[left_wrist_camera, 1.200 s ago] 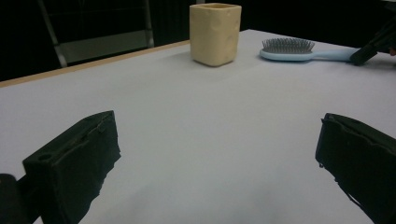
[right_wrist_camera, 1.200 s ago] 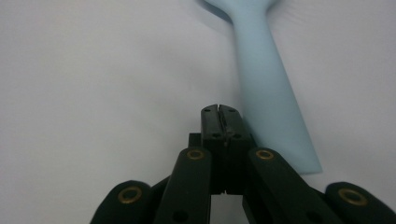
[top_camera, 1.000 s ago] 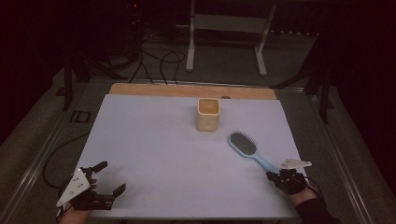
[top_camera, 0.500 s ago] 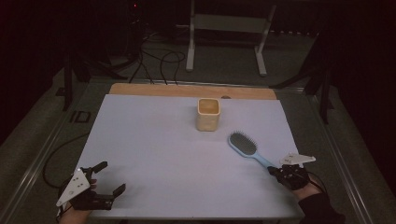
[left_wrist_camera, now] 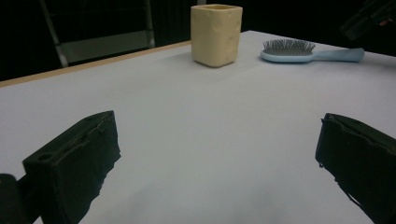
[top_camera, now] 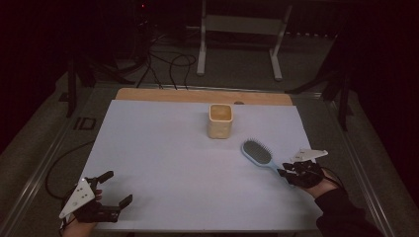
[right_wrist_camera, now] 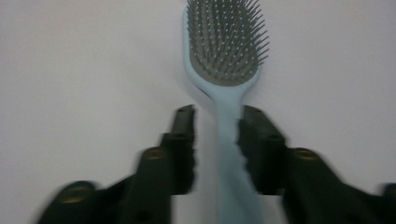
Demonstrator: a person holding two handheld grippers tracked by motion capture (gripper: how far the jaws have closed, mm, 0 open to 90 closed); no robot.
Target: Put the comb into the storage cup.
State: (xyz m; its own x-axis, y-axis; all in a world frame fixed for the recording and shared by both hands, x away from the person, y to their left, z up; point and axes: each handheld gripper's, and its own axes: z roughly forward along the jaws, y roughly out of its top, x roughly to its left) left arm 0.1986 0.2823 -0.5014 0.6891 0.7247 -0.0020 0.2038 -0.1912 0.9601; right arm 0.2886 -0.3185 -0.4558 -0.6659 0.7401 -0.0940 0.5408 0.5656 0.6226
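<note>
The hairbrush lies bristles-up on the white surface, toward my right side, its light-blue handle running back toward me. In the right gripper view that handle passes between the two black jaws of my right tongs. The right-hand jaw looks to be against it, while a sliver of gap shows on the left, so the tongs are partly closed around the handle but, as far as I can judge, not yet clamped on it. The picture is blurred there, so I would not swear to the contact.

I take this as the grasping step. What comes next calls for closing squarely on the handle without rolling the brush over, then lifting it level.

Beyond the brush head, near it but apart, stands a cream square cup, upright. From above I can make out nothing inside, though its interior is dim. If the brush is meant for it, the handle would have to go in end-first.

My left tongs rest at the near left corner, well away, jaws spread wide and holding nothing.
</note>
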